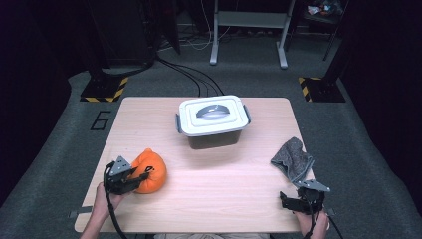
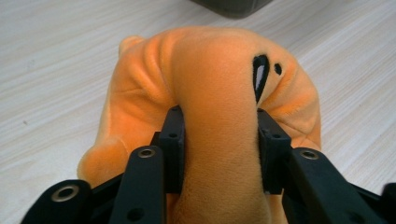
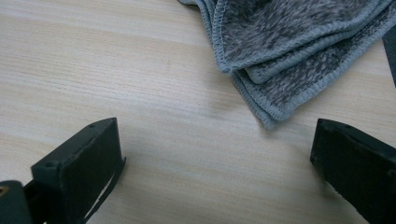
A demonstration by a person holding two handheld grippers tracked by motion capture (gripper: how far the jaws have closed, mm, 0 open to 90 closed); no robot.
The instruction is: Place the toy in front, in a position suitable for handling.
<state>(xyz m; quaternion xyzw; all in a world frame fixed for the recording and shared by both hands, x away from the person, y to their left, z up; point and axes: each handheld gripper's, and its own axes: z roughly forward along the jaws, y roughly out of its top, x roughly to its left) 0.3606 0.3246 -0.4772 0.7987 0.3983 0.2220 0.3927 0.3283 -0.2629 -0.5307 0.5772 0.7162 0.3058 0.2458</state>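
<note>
1. My left gripper (image 2: 219, 140) is clamped on the orange plush (image 1: 149, 171), which sits on the table (image 1: 224, 199) at its near-left part, well apart from the lidded box (image 1: 213, 121) further back.
2. In the left gripper view the jaws pinch a thick fold of the plush (image 2: 219, 93); the fabric bulges out above and to both sides of them, so it is soft and gives a lot.
3. I judge it light and not fragile. The pile looks grippy, not slippery, but a soft body can creep out of a shallow pinch.
4. The hold is deep in the fold, near the middle of the body, which I think is the right place. A hold on an edge or a limb would let it flop and swing.
5. My right gripper (image 3: 215, 163) stands wide apart, holding nothing, low over the table near its right front corner, just short of the grey cloth (image 3: 299, 51).
6. The cloth (image 1: 292, 158) lies folded near the right edge.
</note>
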